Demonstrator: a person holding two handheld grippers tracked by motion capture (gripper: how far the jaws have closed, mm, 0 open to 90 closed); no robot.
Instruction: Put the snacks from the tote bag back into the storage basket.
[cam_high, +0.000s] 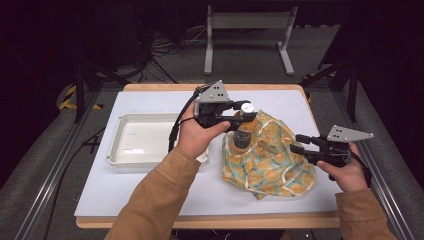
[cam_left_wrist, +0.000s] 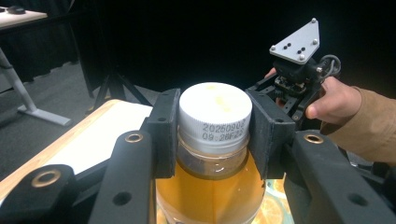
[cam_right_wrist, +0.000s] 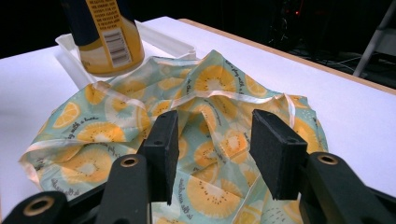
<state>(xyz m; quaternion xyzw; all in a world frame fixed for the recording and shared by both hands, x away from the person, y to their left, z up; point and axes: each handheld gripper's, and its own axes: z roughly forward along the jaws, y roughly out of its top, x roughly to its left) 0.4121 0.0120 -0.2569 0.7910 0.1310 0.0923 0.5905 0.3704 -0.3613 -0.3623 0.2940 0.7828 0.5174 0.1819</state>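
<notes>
My left gripper (cam_high: 239, 115) is shut on the white cap of a bottle (cam_high: 243, 131) of orange drink, held upright over the left part of a mint cloth bag (cam_high: 272, 157) printed with orange slices. In the left gripper view both pads (cam_left_wrist: 164, 133) press the sides of the cap (cam_left_wrist: 215, 109). The right gripper (cam_high: 296, 142) stands open at the bag's right edge. In the right gripper view its jaws (cam_right_wrist: 215, 144) hover just over the crumpled bag (cam_right_wrist: 205, 86), with the bottle (cam_right_wrist: 105, 42) beyond at the cloth's far rim.
A white tray (cam_high: 131, 122) sits on the white mat (cam_high: 150, 192) left of the bag, its corner (cam_right_wrist: 163, 39) close behind the bottle. The wooden table edge (cam_high: 210, 220) runs along the front. A grey table frame (cam_high: 247, 22) and cables lie on the floor beyond.
</notes>
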